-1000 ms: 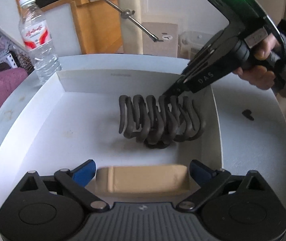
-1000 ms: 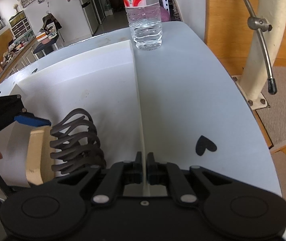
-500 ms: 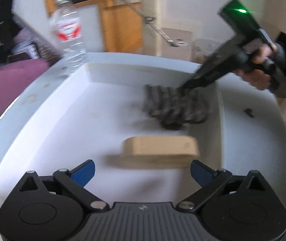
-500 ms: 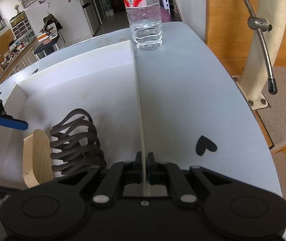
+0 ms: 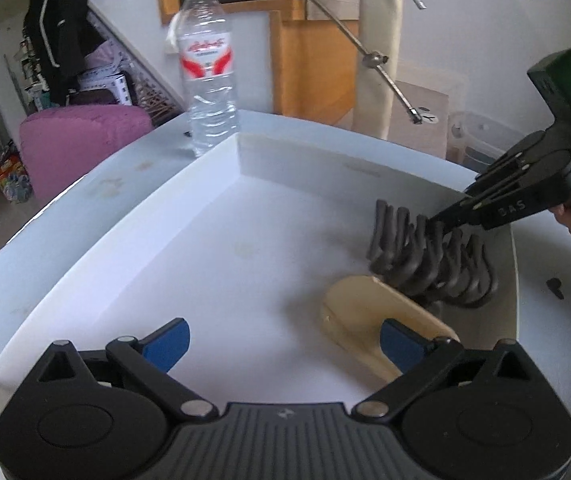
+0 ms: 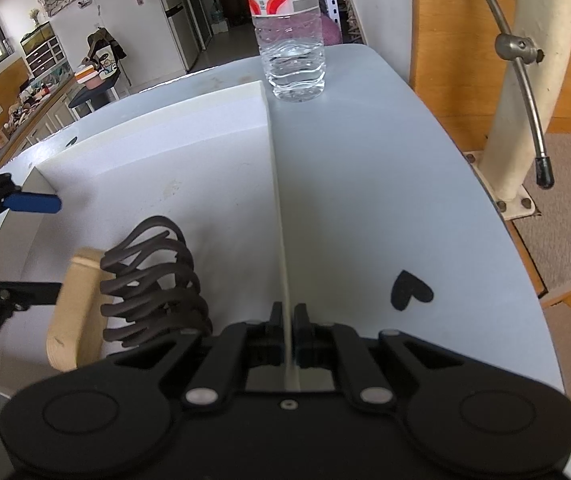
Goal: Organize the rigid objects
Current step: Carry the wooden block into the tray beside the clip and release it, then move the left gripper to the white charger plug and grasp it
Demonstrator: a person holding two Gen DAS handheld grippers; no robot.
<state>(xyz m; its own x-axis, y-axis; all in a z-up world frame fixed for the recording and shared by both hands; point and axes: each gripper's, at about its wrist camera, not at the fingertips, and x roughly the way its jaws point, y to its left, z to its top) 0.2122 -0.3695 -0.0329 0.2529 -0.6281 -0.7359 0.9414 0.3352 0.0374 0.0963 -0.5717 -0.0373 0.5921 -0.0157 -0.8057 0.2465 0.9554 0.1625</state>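
Where the table (image 6: 365, 160) ends, a staircase (image 6: 565, 240) rises.

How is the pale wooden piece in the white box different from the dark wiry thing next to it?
The wooden block is pale tan, solid and smooth with rounded ends; the wire rack is dark and made of open, bent loops. The block is one plain slab, while the rack repeats its loops in a row. Both sit side by side inside the white tray.

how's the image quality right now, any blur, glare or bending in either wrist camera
Left wrist view: slightly soft from motion, especially the dark wavy wire rack and beige wooden block; window glare at right; fisheye bows the white tray's wall. Right wrist view: sharp, evenly daylit, the clear plastic water bottle crisp, edges curved.
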